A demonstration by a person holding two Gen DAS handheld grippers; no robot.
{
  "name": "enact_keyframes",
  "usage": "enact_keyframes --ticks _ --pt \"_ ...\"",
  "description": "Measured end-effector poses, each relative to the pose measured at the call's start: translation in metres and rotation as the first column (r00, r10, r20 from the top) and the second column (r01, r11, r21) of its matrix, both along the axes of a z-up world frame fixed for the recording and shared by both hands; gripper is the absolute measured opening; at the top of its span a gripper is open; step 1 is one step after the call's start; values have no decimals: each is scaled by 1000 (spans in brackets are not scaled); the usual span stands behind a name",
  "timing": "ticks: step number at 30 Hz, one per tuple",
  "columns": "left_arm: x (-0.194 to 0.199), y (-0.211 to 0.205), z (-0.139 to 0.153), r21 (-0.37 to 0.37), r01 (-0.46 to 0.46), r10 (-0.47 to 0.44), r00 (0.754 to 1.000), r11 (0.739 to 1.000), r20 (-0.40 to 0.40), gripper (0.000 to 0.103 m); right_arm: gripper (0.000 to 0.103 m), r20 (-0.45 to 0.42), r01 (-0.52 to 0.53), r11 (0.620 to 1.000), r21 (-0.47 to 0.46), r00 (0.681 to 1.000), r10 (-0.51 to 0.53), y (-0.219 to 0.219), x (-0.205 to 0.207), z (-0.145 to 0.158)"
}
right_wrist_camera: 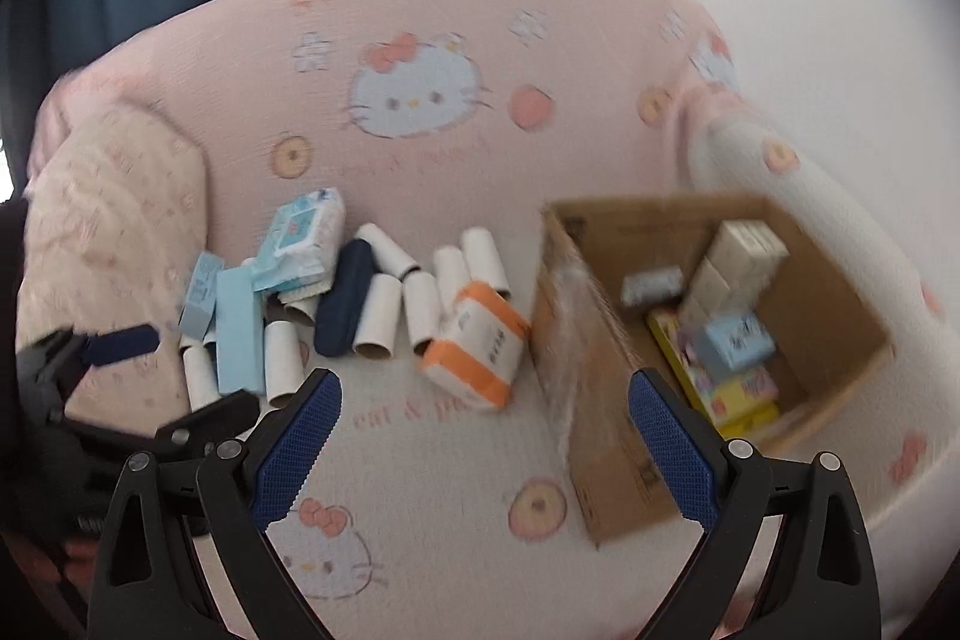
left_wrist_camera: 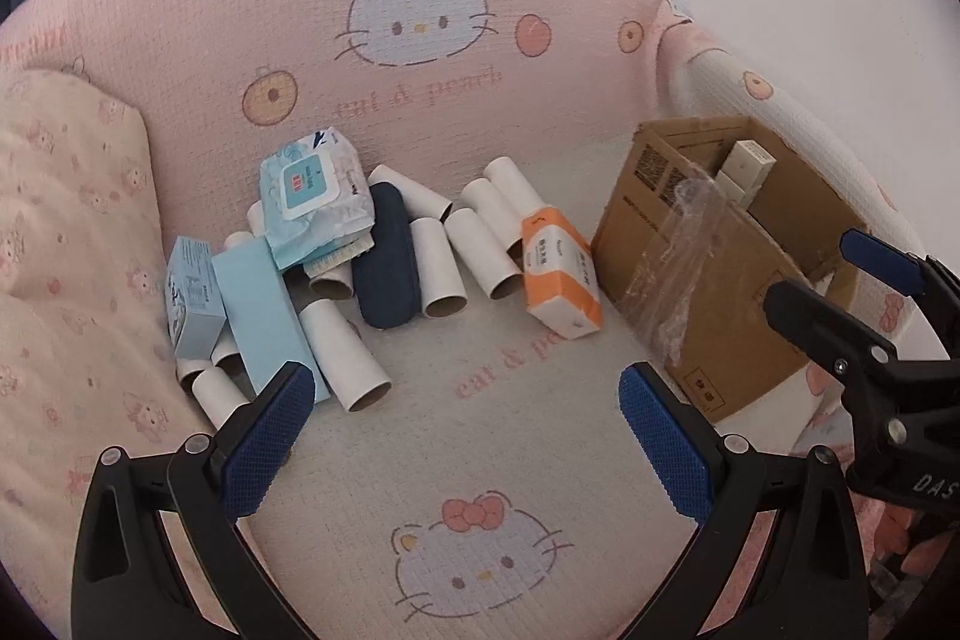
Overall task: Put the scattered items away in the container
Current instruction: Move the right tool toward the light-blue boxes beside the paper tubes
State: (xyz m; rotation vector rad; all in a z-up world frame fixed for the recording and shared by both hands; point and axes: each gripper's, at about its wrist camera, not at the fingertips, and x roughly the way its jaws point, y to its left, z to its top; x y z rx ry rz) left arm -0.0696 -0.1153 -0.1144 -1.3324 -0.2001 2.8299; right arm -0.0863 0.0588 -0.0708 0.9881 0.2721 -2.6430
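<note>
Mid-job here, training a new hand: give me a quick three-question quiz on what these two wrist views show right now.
1. True or false: the cardboard box already holds some items.
2. Which loose item lies closest to the box: A) the navy case, B) the orange-and-white tissue pack, C) the wet wipes pack?
3. Fill in: both the left gripper and the right gripper are ____ and hold nothing.

Key: 1 true, several small boxes lie inside in the right wrist view. 2 B, it lies just left of the box. 3 open.
</note>
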Motion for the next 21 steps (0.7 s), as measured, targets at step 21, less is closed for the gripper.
enact_keyframes --ticks 21 --pt "-35 -78 -79 99 -106 103 994 989 31 102 95 124 -174 975 136 980 157 -72 -55 -111"
